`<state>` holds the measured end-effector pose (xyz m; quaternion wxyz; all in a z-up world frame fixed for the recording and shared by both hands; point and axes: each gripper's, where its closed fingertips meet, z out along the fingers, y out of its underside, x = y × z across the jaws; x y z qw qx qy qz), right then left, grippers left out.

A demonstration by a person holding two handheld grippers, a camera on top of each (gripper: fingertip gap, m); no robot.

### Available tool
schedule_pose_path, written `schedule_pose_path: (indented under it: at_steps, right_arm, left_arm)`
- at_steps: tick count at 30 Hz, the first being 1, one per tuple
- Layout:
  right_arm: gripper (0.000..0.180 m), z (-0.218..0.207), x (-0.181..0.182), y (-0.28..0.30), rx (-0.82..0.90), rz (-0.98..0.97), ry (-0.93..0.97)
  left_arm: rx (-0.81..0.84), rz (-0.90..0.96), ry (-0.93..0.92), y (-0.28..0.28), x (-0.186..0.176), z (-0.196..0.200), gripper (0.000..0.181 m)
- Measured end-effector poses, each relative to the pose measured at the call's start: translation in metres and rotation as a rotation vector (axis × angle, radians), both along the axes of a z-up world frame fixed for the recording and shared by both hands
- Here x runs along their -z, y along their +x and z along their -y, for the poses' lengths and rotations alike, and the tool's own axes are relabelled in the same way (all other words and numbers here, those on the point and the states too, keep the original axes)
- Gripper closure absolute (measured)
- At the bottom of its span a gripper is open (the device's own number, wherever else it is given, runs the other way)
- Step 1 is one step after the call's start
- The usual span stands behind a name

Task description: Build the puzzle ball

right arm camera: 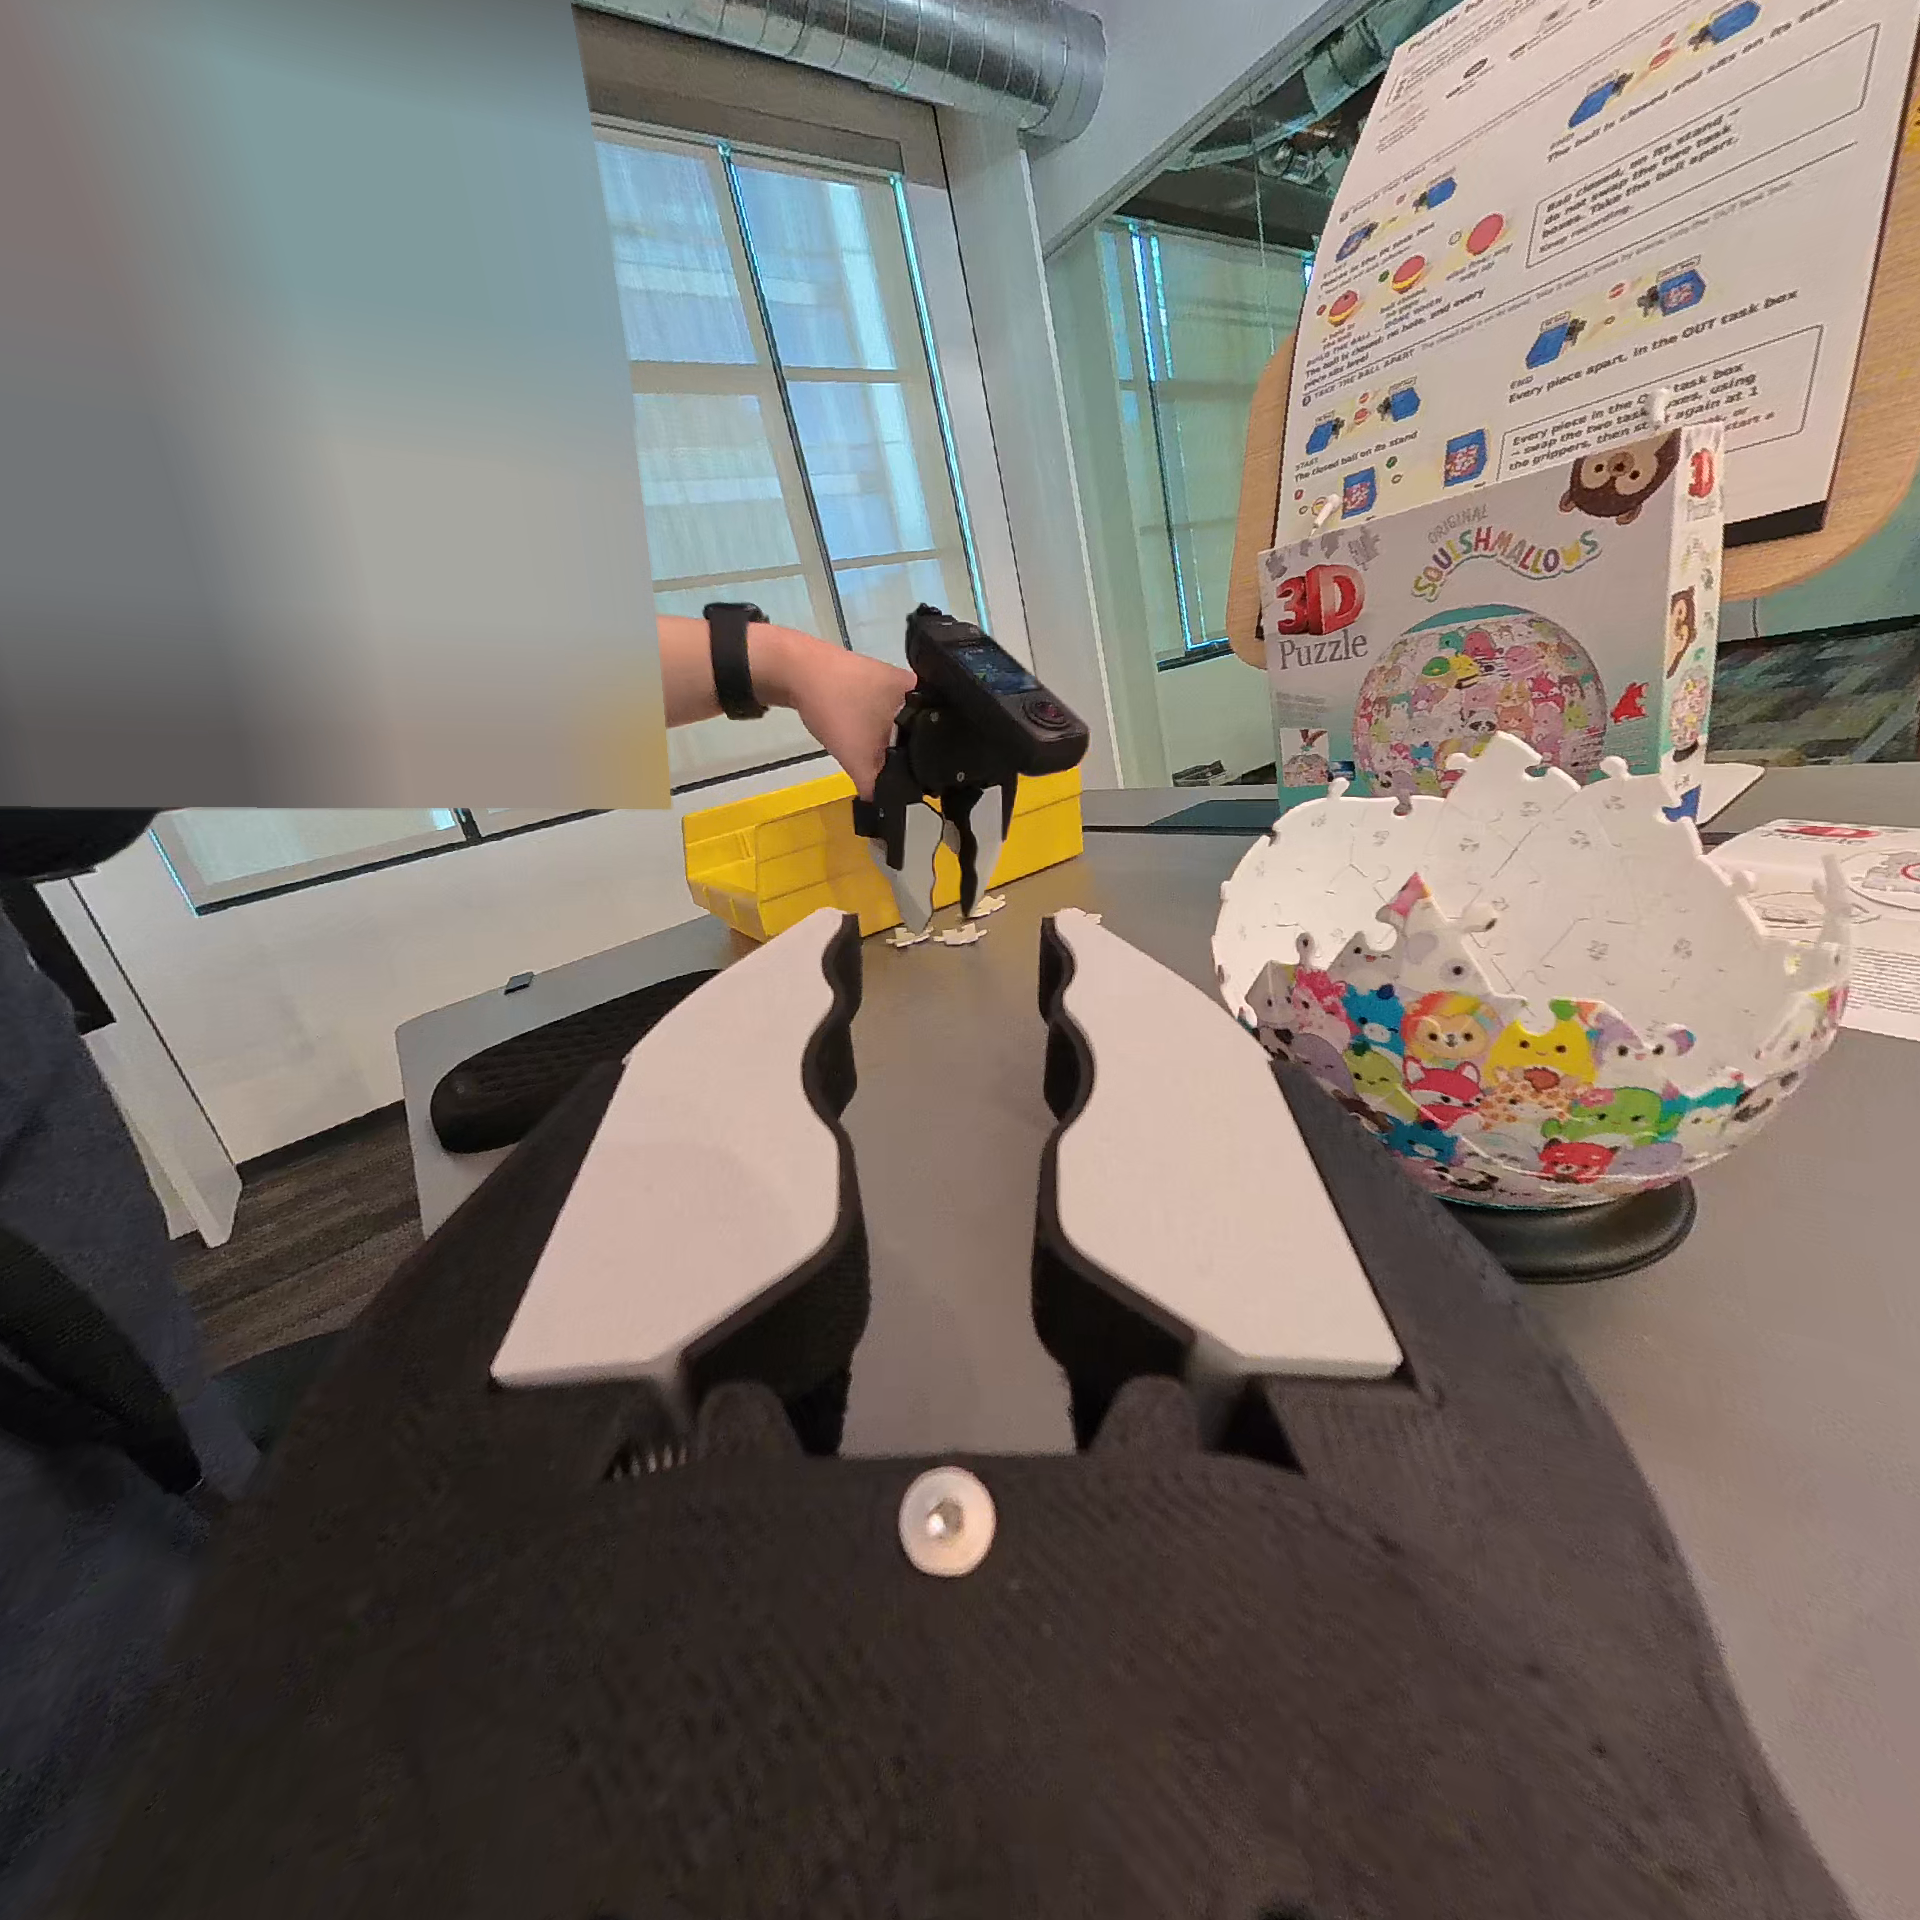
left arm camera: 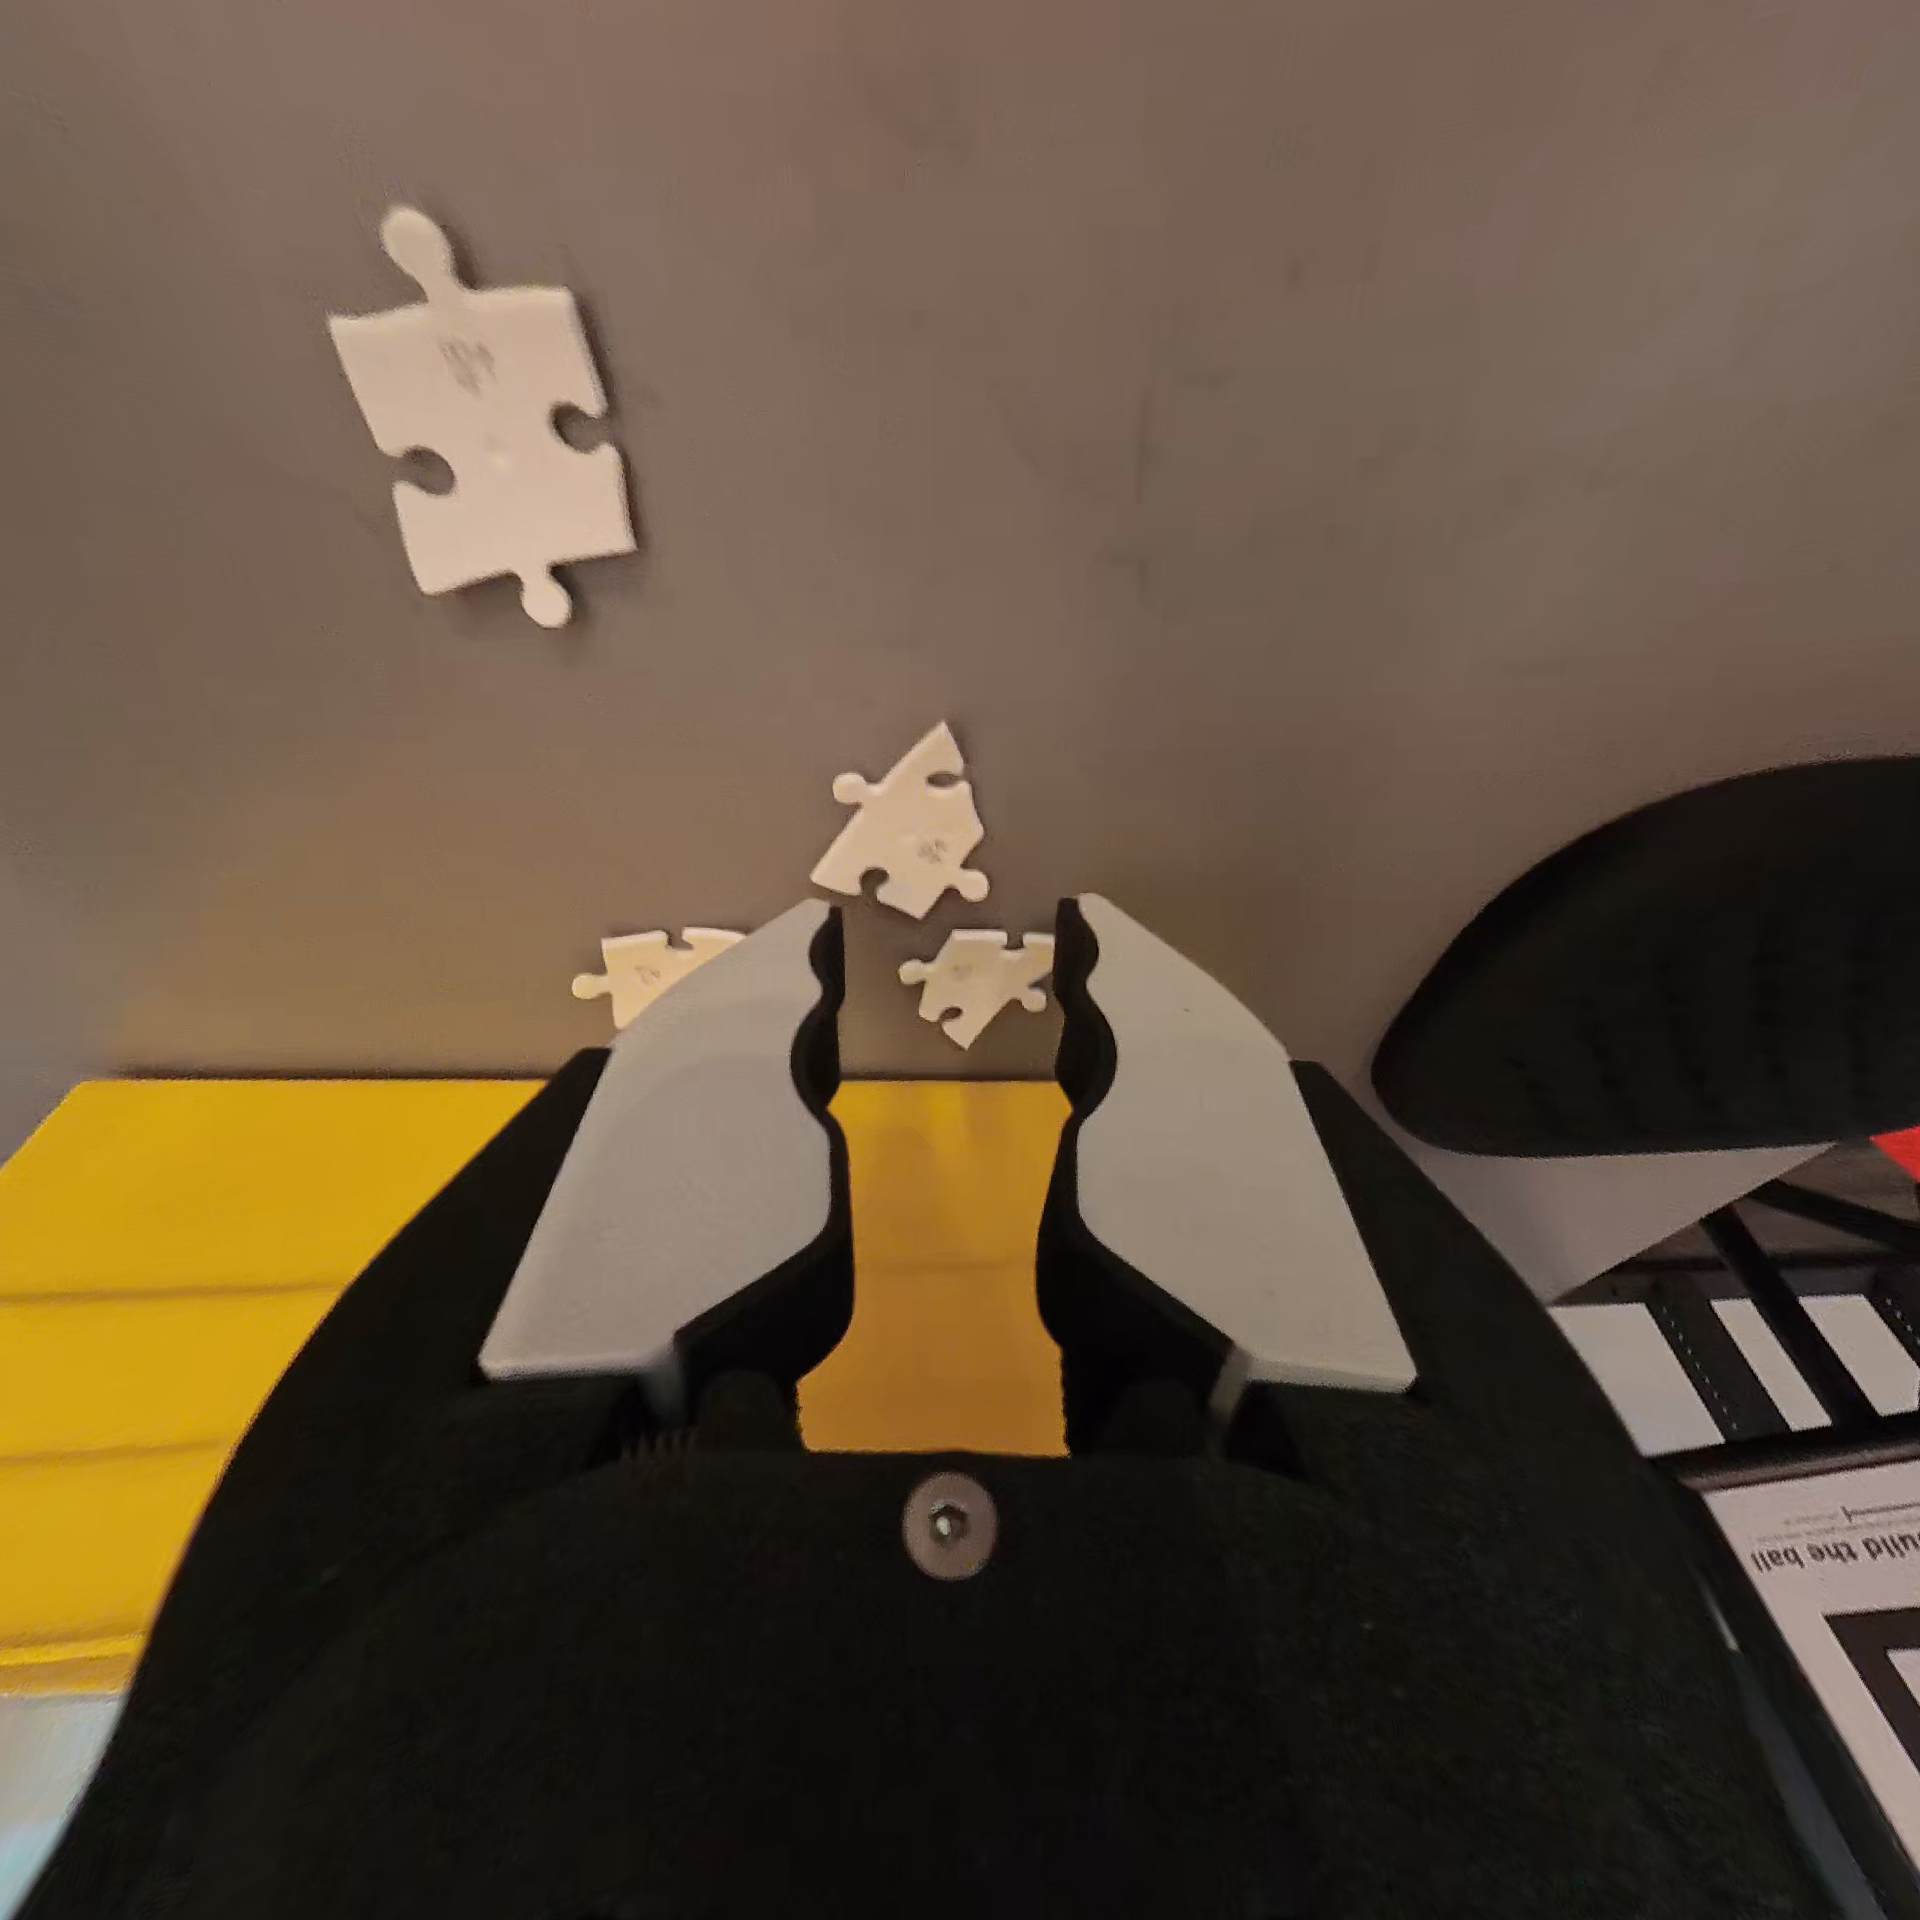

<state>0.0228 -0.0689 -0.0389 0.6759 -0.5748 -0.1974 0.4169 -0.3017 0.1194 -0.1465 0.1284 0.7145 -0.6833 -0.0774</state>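
In the left wrist view my left gripper [left arm camera: 945, 914] is open and empty, pointing down at the grey table. Several white loose puzzle pieces lie face down: a large piece [left arm camera: 483, 426] at the far left, a triangular piece [left arm camera: 909, 831] just beyond the fingertips, one piece [left arm camera: 982, 982] between the fingers, and one [left arm camera: 644, 971] partly behind the left finger. In the right wrist view my right gripper [right arm camera: 951, 930] is open and empty above the table. The half-built puzzle ball [right arm camera: 1538, 997], a colourful open bowl, sits on a black stand [right arm camera: 1579, 1231] to its right. The left gripper [right arm camera: 951, 894] shows farther off over the pieces.
A yellow bin [left arm camera: 208, 1299] sits near the left gripper; it also shows in the right wrist view [right arm camera: 790, 862]. A black curved object [left arm camera: 1662, 977] lies at the right. The puzzle box [right arm camera: 1475, 634] and an instruction sheet [right arm camera: 1600, 239] stand behind the ball. Printed papers [left arm camera: 1849, 1621] lie at the right. The tips of one gripper are about 40 cm away from the tips of the other.
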Motion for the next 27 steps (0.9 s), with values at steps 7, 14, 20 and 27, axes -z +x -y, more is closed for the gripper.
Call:
schedule_pose_path:
  at_steps: [7, 14, 20, 27]
  right_arm:
    - [0.146, -0.002, 0.001, 0.0, -0.007, -0.011, -0.004]
    - [0.146, -0.002, 0.0, 0.002, -0.006, -0.021, 0.002]
    - [0.146, -0.002, -0.001, 0.002, -0.01, -0.021, -0.001]
    - [0.149, -0.003, 0.005, -0.008, -0.03, 0.024, -0.078]
  left_arm:
    - [0.011, 0.022, 0.033, 0.004, 0.011, -0.007, 0.141]
    - [0.034, 0.037, 0.084, 0.006, 0.011, -0.009, 0.152]
    - [0.046, 0.095, 0.124, 0.015, 0.001, -0.002, 0.152]
    - [0.211, 0.277, 0.23, 0.074, -0.042, 0.044, 0.152]
